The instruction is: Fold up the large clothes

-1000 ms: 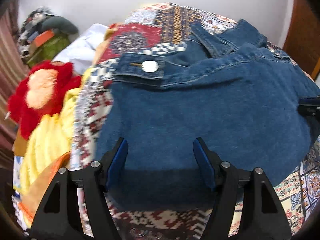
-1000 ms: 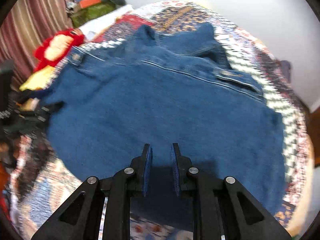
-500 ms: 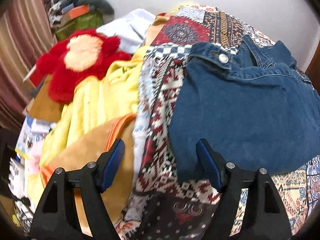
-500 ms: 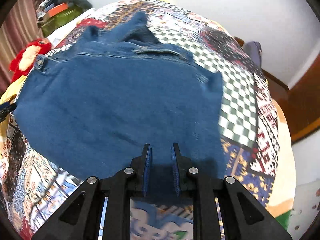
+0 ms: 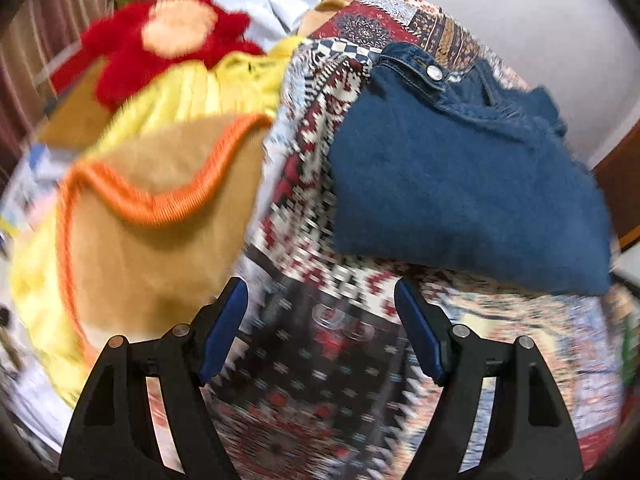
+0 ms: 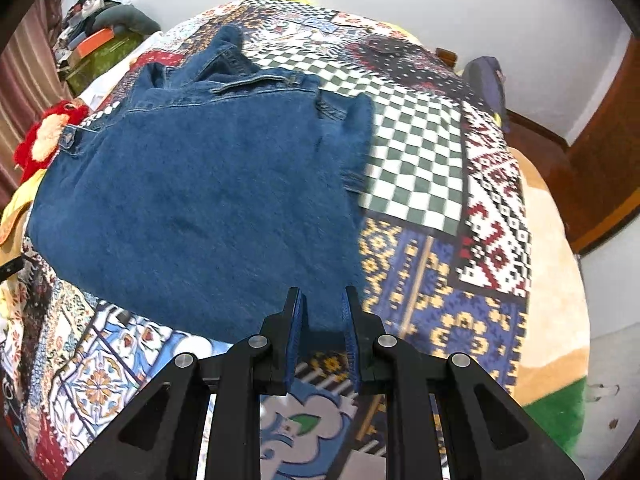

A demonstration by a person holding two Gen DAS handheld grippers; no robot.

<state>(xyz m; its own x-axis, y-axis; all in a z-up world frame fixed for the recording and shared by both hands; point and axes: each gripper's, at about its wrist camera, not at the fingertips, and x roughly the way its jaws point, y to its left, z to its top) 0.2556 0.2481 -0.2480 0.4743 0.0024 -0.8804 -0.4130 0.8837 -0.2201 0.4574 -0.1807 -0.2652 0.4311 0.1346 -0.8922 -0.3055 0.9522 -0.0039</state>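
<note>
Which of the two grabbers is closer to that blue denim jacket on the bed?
Right. The right gripper hangs over the denim jacket at its near edge, jaws almost shut. The left gripper is off to the jacket's side, over the patterned bedspread, jaws open and empty.

Left wrist view motion-smeared; patchwork bedspread (image 5: 320,240) pattern unreadable toward 6 o'clock. Red plush toy (image 5: 168,44) at 11 o'clock soft, features indistinct. Tan cloth with orange trim (image 5: 160,216) cut off at 9 o'clock. Denim jacket (image 6: 192,200) near hem hidden behind right gripper (image 6: 323,336) pads. Clutter pile (image 6: 100,40) at 10 o'clock too small to identify.
</note>
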